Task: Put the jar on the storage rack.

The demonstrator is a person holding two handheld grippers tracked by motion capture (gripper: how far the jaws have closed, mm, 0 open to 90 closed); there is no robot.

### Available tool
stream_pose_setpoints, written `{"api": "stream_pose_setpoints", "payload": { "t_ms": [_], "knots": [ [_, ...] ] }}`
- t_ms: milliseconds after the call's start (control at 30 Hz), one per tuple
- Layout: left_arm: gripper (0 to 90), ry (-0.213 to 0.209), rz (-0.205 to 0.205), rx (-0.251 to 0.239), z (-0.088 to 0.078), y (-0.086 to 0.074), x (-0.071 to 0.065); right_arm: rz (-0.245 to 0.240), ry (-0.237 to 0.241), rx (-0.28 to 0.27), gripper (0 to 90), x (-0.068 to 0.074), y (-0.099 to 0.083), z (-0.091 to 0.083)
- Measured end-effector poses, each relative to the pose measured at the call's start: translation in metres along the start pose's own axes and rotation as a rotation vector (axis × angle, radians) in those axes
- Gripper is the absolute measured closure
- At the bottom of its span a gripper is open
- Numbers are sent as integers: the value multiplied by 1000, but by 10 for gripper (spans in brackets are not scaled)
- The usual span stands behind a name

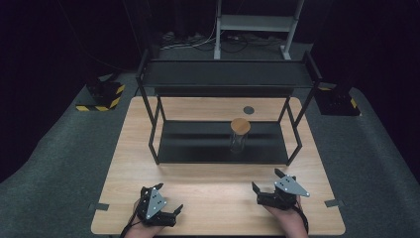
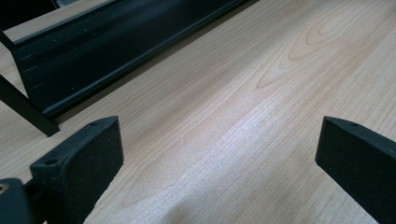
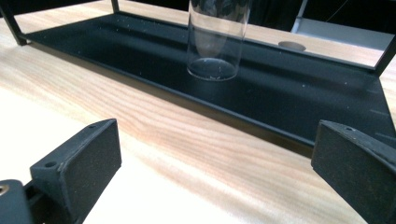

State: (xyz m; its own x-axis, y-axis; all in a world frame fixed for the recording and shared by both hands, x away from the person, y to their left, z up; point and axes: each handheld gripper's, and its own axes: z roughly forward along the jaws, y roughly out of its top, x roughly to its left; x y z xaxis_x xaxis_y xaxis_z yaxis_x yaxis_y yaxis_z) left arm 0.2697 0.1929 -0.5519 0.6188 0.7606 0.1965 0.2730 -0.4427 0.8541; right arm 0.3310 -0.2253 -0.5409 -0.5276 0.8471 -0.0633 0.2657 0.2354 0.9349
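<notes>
Left gripper (image 1: 170,199) near table's (image 1: 208,198) front-left corner, jaws spread wide, nothing between them. Right gripper (image 1: 267,184) near front-right corner, jaws likewise wide apart, empty. Clear glass jar (image 1: 239,135) with wooden lid upright on lower shelf of black rack (image 1: 153,144), right of shelf's centre, well apart from both grippers.

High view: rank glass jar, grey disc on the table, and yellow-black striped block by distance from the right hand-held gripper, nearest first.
1. Glass jar, cork lid, on the rack's lower shelf, ahead and slightly left of the right hand-held gripper.
2. Grey disc, on the table behind the rack.
3. Yellow-black striped block, on the floor beyond the table's far-left corner.
</notes>
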Motion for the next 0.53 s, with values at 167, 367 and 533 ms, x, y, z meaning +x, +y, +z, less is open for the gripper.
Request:
{"api": "stream_pose_setpoints", "payload": {
  "t_ms": [167,367,533],
  "knots": [
    [14,0,-1,1,0,0,0,-6,0,18,9,2,-6,-2],
    [14,-1,1,2,0,0,0,-26,-8,32,9,4,-8,-4],
    [14,-1,0,3,0,0,0,-48,-18,45,7,7,-8,-4]
  ]
}}
